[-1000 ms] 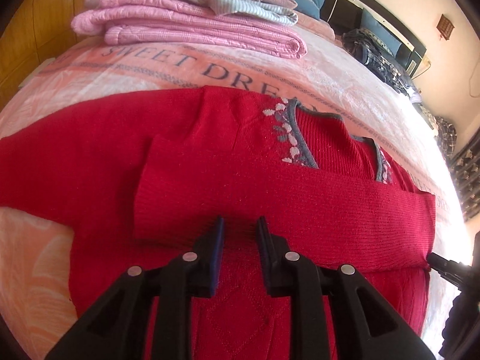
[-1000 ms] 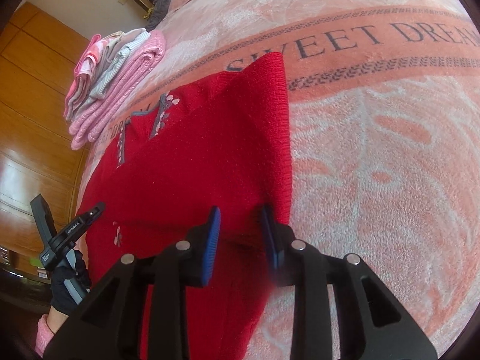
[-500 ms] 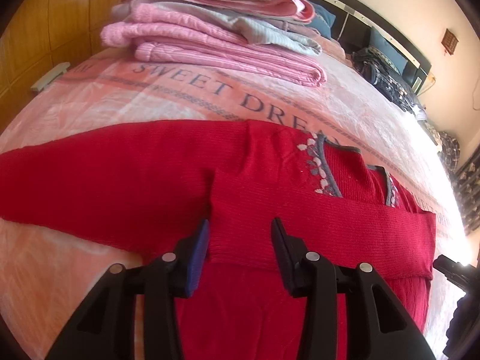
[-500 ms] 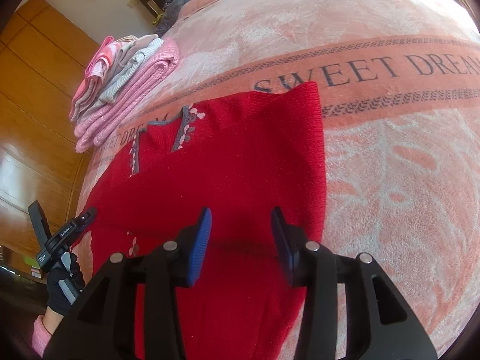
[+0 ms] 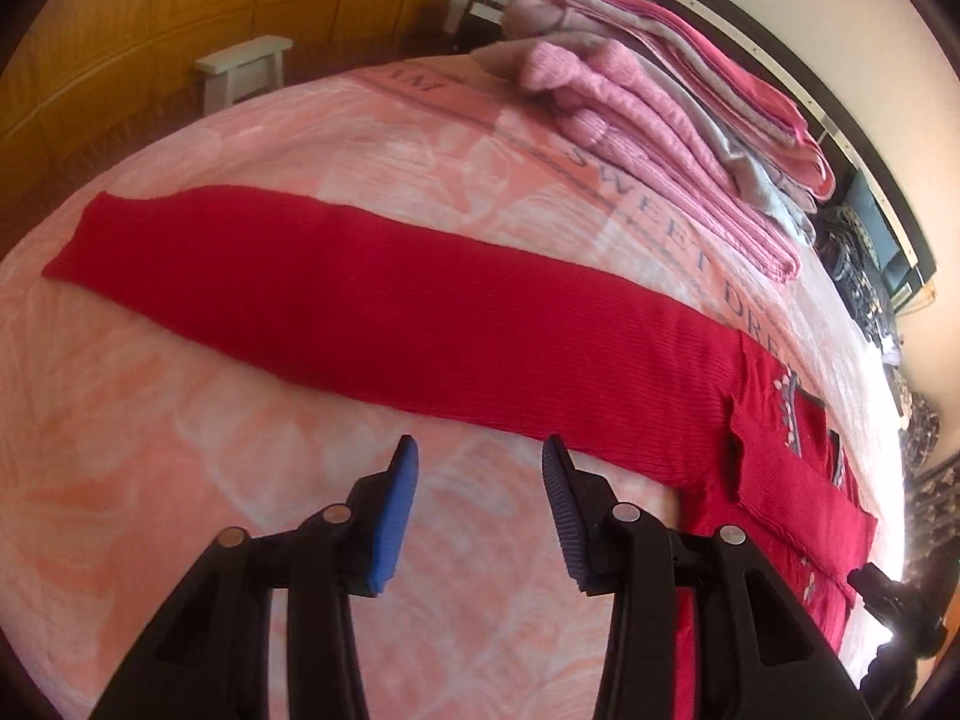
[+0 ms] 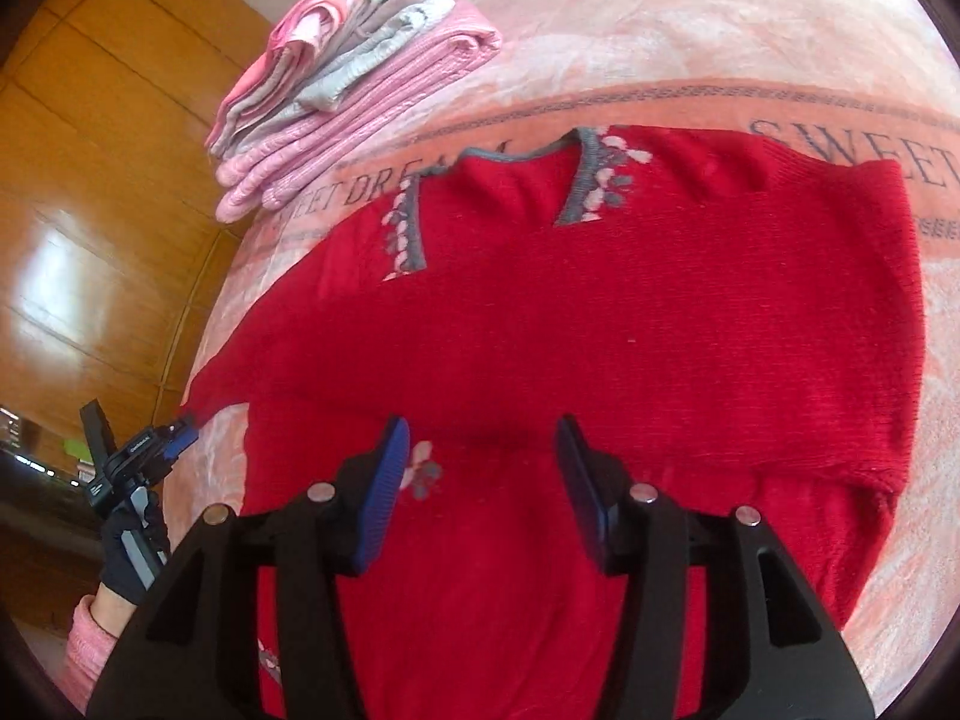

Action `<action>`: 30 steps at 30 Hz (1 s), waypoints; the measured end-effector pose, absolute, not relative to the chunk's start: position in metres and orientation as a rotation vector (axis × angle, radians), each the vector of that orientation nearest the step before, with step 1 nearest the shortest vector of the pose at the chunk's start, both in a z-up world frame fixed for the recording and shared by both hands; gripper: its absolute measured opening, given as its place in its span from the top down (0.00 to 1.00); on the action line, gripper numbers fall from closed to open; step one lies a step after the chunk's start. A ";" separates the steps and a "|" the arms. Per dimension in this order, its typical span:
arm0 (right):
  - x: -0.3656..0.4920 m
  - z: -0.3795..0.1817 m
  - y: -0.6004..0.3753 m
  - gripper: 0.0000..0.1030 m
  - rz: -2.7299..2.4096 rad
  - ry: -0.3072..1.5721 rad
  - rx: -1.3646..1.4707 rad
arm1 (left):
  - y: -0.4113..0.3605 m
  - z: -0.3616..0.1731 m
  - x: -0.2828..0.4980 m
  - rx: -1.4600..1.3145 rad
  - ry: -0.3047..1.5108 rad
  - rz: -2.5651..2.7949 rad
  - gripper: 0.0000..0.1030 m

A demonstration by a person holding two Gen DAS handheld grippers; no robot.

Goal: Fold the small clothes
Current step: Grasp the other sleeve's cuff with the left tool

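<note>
A red knitted cardigan [image 6: 600, 330] with grey trim and pale flower motifs lies flat on the pink blanket [image 6: 690, 12]. One sleeve lies folded across its chest. The other sleeve [image 5: 360, 294] stretches out long to the left over the blanket in the left wrist view. My left gripper [image 5: 477, 456] stands open over bare blanket, just short of that outstretched sleeve. My right gripper [image 6: 483, 438] is open above the cardigan's lower front, with nothing between its fingers. The left gripper [image 6: 174, 438] also shows at the left edge of the right wrist view, held by a gloved hand [image 6: 129, 546].
A stack of folded pink and grey clothes [image 5: 672, 114] sits at the far side of the bed, also seen as a pile [image 6: 342, 78] in the right wrist view. A small white stool [image 5: 243, 69] stands beside the bed before wooden wardrobe panels [image 6: 90, 180]. Dark headboard [image 5: 840, 138] lies beyond.
Both grippers have opened wider and let go of the folded sleeve. The left one swung left off the cardigan body to the outstretched sleeve; the right one drew back over the lower front.
</note>
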State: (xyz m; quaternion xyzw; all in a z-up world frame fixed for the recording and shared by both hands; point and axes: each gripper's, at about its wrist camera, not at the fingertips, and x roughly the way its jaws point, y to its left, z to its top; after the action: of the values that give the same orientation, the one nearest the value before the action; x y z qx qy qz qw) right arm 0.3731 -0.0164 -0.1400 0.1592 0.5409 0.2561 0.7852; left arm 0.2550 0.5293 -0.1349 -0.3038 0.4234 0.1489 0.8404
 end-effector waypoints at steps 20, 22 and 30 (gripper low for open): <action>0.366 -0.168 0.098 0.49 0.667 1.231 0.228 | 0.704 -0.184 0.219 -0.910 0.666 0.509 0.57; 0.369 -0.169 0.099 0.49 0.665 1.225 0.235 | 0.710 -0.186 0.221 -0.904 0.650 0.504 0.57; 0.373 -0.172 0.104 0.48 0.649 1.205 0.230 | 0.716 -0.188 0.232 -0.810 0.660 0.518 0.69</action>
State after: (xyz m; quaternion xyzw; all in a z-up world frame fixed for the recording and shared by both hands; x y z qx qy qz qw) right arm 0.3734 0.1043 -0.1716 0.1059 0.5553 0.2990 0.7688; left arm 0.2319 0.7159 -0.1881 -0.3826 0.3114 0.2446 0.8348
